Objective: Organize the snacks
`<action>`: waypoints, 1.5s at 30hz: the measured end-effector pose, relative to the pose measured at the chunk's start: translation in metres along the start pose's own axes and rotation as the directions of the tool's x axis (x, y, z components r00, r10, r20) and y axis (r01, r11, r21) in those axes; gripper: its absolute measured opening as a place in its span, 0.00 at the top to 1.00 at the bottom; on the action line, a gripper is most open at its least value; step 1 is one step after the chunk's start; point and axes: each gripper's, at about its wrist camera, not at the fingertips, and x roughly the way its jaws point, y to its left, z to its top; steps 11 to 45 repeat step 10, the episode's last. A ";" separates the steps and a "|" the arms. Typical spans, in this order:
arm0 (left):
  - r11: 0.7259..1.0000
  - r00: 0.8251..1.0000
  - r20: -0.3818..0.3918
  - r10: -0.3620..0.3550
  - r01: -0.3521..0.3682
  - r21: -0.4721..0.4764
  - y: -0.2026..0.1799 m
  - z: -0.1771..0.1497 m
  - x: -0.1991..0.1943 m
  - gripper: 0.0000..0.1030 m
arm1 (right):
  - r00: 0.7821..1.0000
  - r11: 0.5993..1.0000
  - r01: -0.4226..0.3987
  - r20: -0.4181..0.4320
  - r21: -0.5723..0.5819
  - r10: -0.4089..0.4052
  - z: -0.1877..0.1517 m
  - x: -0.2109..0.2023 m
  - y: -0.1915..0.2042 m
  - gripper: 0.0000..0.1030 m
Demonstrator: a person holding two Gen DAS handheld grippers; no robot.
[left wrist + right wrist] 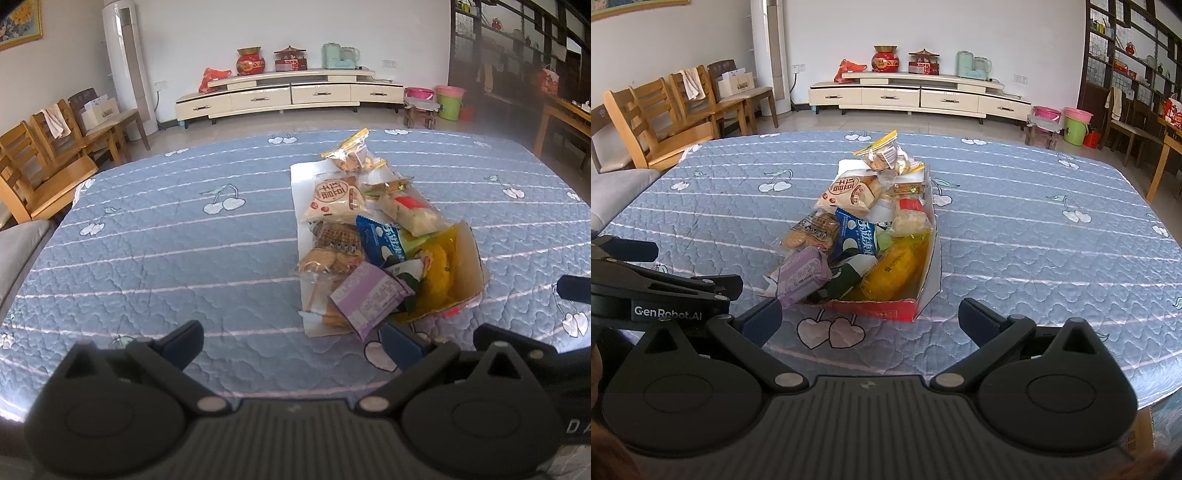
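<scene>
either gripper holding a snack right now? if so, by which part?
Nothing is held. The left gripper and the right gripper both have jaws spread wide with only tablecloth between them, short of the snack pile in the box.

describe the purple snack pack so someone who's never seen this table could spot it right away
On the blue quilted table cover sits a cardboard box heaped with snacks. At the heap's near end, on the side toward the wooden chairs, lies the purple snack pack, partly spilling past the box edge. It is the only lilac wrapper, next to a clear biscuit pack and a blue packet.
</scene>
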 end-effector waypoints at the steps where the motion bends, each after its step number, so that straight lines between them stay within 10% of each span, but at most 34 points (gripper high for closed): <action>1: 1.000 1.000 0.001 -0.002 0.002 -0.001 0.000 0.000 0.000 0.01 | 1.000 1.000 -0.001 0.000 0.001 0.001 0.000 0.000 0.000 0.00; 45: 1.000 1.000 0.010 -0.017 0.017 0.000 0.000 0.000 -0.002 0.01 | 1.000 1.000 0.001 0.005 0.007 -0.001 0.001 -0.001 -0.001 0.00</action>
